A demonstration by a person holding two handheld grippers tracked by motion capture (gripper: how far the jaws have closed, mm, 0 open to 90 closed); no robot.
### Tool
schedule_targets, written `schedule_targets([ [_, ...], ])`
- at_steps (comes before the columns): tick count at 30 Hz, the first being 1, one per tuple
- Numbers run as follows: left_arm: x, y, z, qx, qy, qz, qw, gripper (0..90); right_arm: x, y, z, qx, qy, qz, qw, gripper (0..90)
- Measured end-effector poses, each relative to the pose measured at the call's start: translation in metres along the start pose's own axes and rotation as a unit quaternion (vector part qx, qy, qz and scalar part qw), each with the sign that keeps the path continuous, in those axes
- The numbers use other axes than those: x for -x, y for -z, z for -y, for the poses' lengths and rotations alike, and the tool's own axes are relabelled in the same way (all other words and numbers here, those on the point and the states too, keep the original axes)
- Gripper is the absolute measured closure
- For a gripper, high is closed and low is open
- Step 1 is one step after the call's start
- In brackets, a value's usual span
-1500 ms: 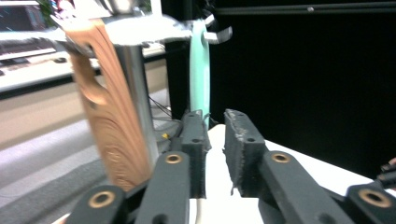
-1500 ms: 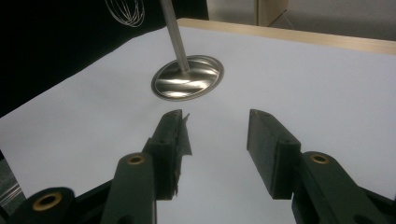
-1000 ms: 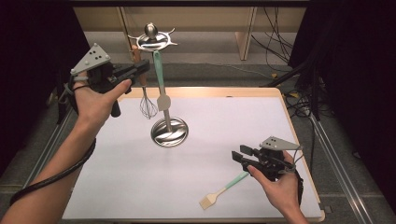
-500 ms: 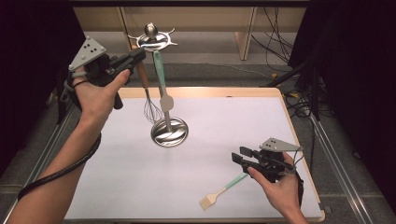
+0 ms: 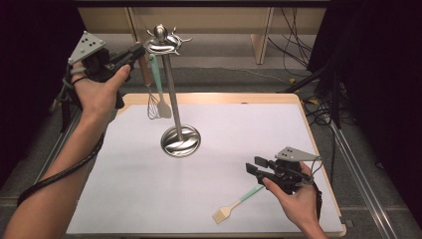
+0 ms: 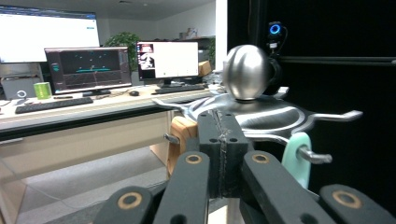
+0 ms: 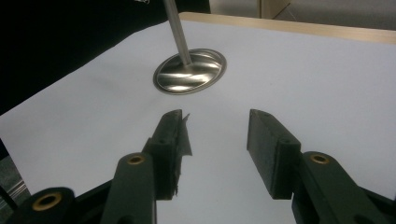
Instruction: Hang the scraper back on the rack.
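Jaws of the left gripper [image 6: 219,144] press together, empty, just before the hooked top of the tall steel utensil stand [image 5: 173,89]; the high view adds the right gripper [image 5: 259,169], jaws apart, above the wooden-headed, mint-handled brush [image 5: 238,203] on the white tabletop [image 5: 259,129]

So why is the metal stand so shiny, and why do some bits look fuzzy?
High view: lamp glare streaks the stand's round base. Left gripper view: the stand's ball top shows a bright highlight, and the shut left gripper looks soft up close. Right gripper view: the open right gripper is slightly blurred.
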State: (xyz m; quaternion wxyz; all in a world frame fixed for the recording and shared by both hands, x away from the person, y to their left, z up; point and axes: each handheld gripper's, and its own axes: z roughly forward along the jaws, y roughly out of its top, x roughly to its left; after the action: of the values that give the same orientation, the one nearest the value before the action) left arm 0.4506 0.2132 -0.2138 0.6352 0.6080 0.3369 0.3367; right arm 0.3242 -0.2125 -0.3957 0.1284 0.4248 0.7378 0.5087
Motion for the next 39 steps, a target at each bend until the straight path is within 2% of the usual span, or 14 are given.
schedule_targets([
  [2, -0.003, -0.003, -0.001, -0.004, -0.005, -0.004, 1.0000, 89.3, -0.002, 0.000, 0.000, -0.001, -0.010, -0.001, 1.0000, 56.5],
  [4, -0.005, -0.006, -0.002, -0.006, -0.010, -0.008, 0.9999, 89.2, 0.002, 0.000, -0.002, 0.008, 0.022, 0.002, 0.9997, 56.5],
  [7, -0.006, -0.009, -0.003, -0.010, -0.019, -0.009, 0.9997, 89.2, -0.003, 0.001, -0.003, 0.001, -0.008, -0.002, 1.0000, 56.5],
  [10, -0.008, -0.013, -0.004, -0.012, -0.022, -0.011, 0.9996, 89.3, -0.002, 0.001, -0.003, 0.001, -0.006, -0.002, 1.0000, 56.5],
  [12, -0.009, -0.014, -0.004, -0.015, -0.023, -0.012, 0.9996, 89.3, 0.001, 0.000, -0.003, 0.006, 0.019, 0.001, 0.9998, 56.6],
  [19, -0.009, -0.014, -0.004, -0.009, -0.025, -0.017, 0.9995, 89.2, 0.002, 0.002, -0.003, 0.007, 0.018, 0.003, 0.9998, 56.5],
  [22, -0.010, -0.007, -0.003, 0.002, -0.024, -0.025, 0.9994, 86.4, 0.003, 0.001, -0.003, 0.012, 0.029, 0.007, 0.9995, 56.5],
  [26, -0.011, 0.008, 0.000, 0.011, -0.019, -0.039, 0.9990, 73.7, 0.002, 0.005, -0.004, 0.007, 0.019, 0.013, 0.9997, 56.5],
  [27, -0.011, 0.012, 0.001, 0.015, -0.023, -0.037, 0.9990, 71.5, -0.001, 0.005, -0.003, 0.003, -0.004, 0.012, 0.9999, 56.5],
  [30, -0.008, 0.027, 0.005, 0.019, -0.018, -0.037, 0.9990, 66.1, 0.001, 0.006, -0.004, 0.000, -0.006, 0.020, 0.9998, 57.8],
  [32, -0.005, 0.036, 0.011, 0.020, -0.021, -0.033, 0.9990, 62.2, 0.001, 0.006, -0.004, -0.006, -0.003, 0.028, 0.9996, 60.8],
  [34, -0.001, 0.043, 0.019, 0.020, -0.019, -0.025, 0.9993, 59.7, 0.002, 0.010, -0.006, -0.039, -0.008, 0.024, 0.9989, 65.7],
  [35, 0.002, 0.046, 0.024, 0.018, -0.021, -0.023, 0.9994, 58.8, 0.002, 0.007, -0.004, -0.025, -0.016, 0.031, 0.9991, 68.8],
  [39, 0.012, 0.055, 0.046, 0.010, -0.019, -0.013, 0.9997, 55.4, 0.007, 0.006, -0.004, -0.047, -0.019, 0.038, 0.9980, 78.1],
])
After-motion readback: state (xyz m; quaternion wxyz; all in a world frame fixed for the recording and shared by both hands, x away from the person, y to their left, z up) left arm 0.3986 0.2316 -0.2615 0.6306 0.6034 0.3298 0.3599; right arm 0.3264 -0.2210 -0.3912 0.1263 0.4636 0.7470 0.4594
